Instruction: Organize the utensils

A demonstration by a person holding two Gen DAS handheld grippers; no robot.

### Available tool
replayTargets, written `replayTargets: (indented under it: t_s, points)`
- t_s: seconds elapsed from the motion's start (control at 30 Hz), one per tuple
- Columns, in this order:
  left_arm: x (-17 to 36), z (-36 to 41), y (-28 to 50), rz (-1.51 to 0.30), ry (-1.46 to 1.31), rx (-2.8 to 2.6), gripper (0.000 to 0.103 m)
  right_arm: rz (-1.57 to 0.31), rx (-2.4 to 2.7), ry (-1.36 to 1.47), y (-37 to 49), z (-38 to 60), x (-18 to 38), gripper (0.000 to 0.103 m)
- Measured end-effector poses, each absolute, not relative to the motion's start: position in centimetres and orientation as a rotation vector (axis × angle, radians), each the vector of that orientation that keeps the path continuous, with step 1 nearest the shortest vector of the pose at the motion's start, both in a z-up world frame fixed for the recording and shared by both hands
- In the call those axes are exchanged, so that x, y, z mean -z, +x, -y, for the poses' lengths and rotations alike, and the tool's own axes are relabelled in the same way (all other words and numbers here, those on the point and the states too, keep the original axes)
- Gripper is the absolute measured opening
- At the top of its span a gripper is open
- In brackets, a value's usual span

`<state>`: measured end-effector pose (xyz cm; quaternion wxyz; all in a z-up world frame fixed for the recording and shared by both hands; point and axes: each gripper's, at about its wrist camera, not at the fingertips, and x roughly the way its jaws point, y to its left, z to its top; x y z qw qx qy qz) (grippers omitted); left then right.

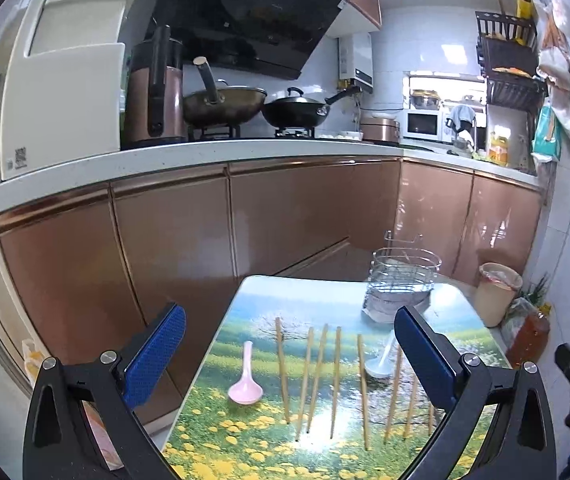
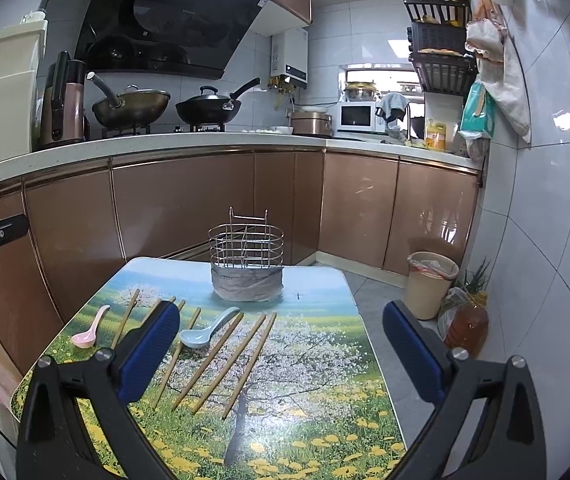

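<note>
A small folding table [image 2: 309,360] printed with a meadow-and-blossom scene stands in a kitchen with copper-coloured cabinets [image 2: 181,204], its top laid out with utensils. Bamboo chopsticks [image 1: 309,376] lie side by side in a loose row across the middle of the table, pale tan, slim and straight. A pink soup spoon [image 1: 245,384] rests bowl-down at the left end of the row; a light blue soup spoon [image 2: 209,330] lies among the chopsticks, its handle angled toward the far edge. At the far end of the table stands a wire utensil basket [image 2: 247,256], upright, its lower part wrapped in grey material, well apart from the chopsticks. The left gripper [image 1: 289,356] hovers above the near edge with its blue-padded jaws spread wide, holding nothing. The right gripper [image 2: 281,350] likewise hangs over the table, its jaws wide apart and empty. A beige waste bin [image 2: 431,284] and an oil bottle [image 2: 467,326] sit on the floor to the right.
</note>
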<state>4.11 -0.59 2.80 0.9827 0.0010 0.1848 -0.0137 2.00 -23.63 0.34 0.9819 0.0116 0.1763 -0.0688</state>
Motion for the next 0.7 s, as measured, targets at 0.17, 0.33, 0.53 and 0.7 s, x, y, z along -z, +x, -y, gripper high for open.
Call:
replayTargets:
  t_s: [0.17, 0.33, 0.53, 0.7]
  points:
    - [-2.6, 1.2, 4.0, -0.366, 0.030, 0.027, 0.103, -0.354, 0.140, 0.019, 2.0, 23.7, -0.2, 0.102]
    - [-2.0, 2.0, 4.1, -0.385, 0.050, 0.047, 0.103, -0.358, 0.144, 0.021, 2.2, 23.7, 0.1, 0.102]
    - [-0.9, 2.2, 4.9, -0.427, 0.048, 0.072, 0.103, -0.377, 0.133, 0.032, 3.0, 23.6, 0.5, 0.102]
    - [-0.3, 1.8, 5.9, -0.451, 0.033, 0.068, 0.103, -0.353, 0.145, 0.032, 3.5, 23.4, 0.6, 0.102]
